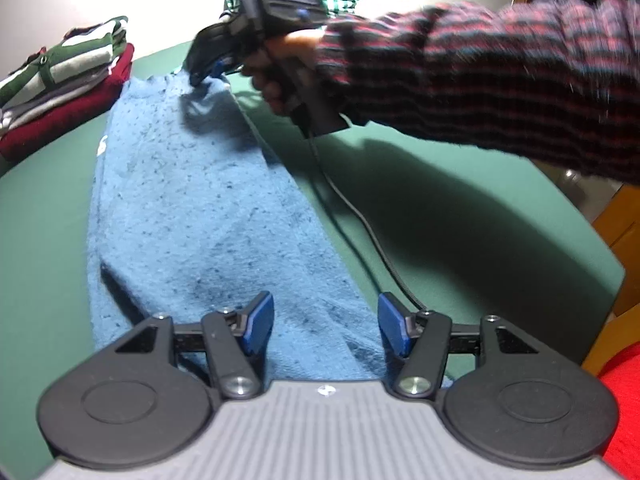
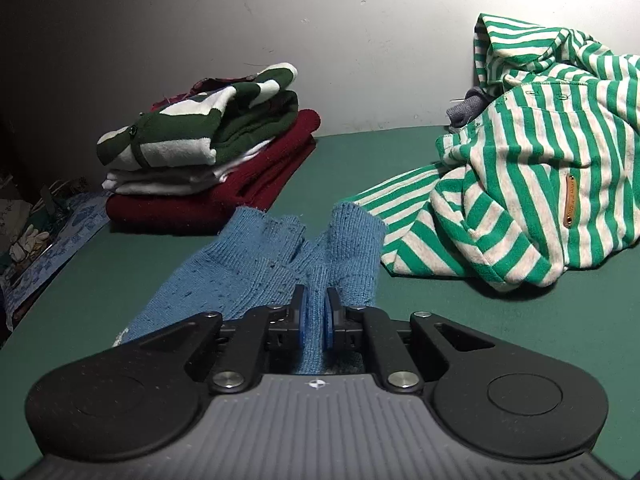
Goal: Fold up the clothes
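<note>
A blue speckled knit sweater (image 1: 200, 200) lies folded in a long strip on the green table (image 1: 440, 220). My left gripper (image 1: 326, 328) hangs open over its near end, with the pads wide apart and cloth lying below them. At the far end my right gripper (image 1: 204, 76), held by a hand in a striped sleeve (image 1: 480, 72), pinches the ribbed hem. In the right wrist view the right gripper (image 2: 316, 316) is shut on a raised ridge of the blue sweater (image 2: 248, 264), low over the table (image 2: 440, 320).
A stack of folded clothes (image 2: 208, 152), dark red at the bottom and green-and-white on top, sits at the back left. A crumpled green-striped garment (image 2: 520, 184) lies at the back right. The right gripper's cable (image 1: 360, 220) trails across the table. A wall stands behind.
</note>
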`<action>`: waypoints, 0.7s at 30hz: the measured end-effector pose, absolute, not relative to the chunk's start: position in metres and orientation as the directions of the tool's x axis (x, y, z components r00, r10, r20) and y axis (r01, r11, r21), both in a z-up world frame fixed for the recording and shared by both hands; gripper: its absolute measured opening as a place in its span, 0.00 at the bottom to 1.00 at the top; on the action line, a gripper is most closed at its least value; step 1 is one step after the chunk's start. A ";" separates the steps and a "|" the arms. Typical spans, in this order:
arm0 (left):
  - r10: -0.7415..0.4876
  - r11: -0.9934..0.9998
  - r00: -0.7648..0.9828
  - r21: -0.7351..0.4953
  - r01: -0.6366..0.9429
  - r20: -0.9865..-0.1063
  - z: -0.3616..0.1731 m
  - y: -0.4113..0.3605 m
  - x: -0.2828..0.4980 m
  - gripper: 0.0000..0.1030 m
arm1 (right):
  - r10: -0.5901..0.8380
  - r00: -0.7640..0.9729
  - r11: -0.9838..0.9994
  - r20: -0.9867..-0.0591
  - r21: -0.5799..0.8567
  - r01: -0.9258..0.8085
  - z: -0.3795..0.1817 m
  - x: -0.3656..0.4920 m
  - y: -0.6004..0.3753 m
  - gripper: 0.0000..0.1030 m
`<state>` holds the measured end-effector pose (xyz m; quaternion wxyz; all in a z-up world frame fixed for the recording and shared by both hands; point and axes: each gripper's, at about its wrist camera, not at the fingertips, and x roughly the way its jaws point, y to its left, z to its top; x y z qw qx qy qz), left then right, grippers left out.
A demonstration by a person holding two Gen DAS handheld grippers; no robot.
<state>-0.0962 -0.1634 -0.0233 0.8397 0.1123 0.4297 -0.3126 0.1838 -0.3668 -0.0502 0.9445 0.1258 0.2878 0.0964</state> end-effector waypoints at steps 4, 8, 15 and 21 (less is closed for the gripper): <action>-0.449 0.801 0.478 -0.102 0.590 -0.755 -0.008 -0.133 -0.088 0.71 | 0.221 0.869 0.942 -0.442 0.326 -0.074 -0.026 0.152 -0.388 0.38; -0.406 0.849 0.534 -0.089 0.522 -0.742 -0.007 -0.103 -0.059 0.63 | 0.350 0.816 0.892 -0.459 0.429 -0.142 -0.014 0.100 -0.402 0.28; -0.513 0.833 0.493 -0.267 0.485 -0.703 -0.007 -0.056 0.004 0.56 | 0.504 0.677 0.836 -0.537 0.500 -0.225 -0.027 -0.010 -0.372 0.25; -0.556 0.794 0.434 -0.299 0.529 -0.709 -0.024 -0.065 0.025 0.55 | 0.559 0.607 0.790 -0.564 0.586 -0.183 -0.034 -0.051 -0.341 0.28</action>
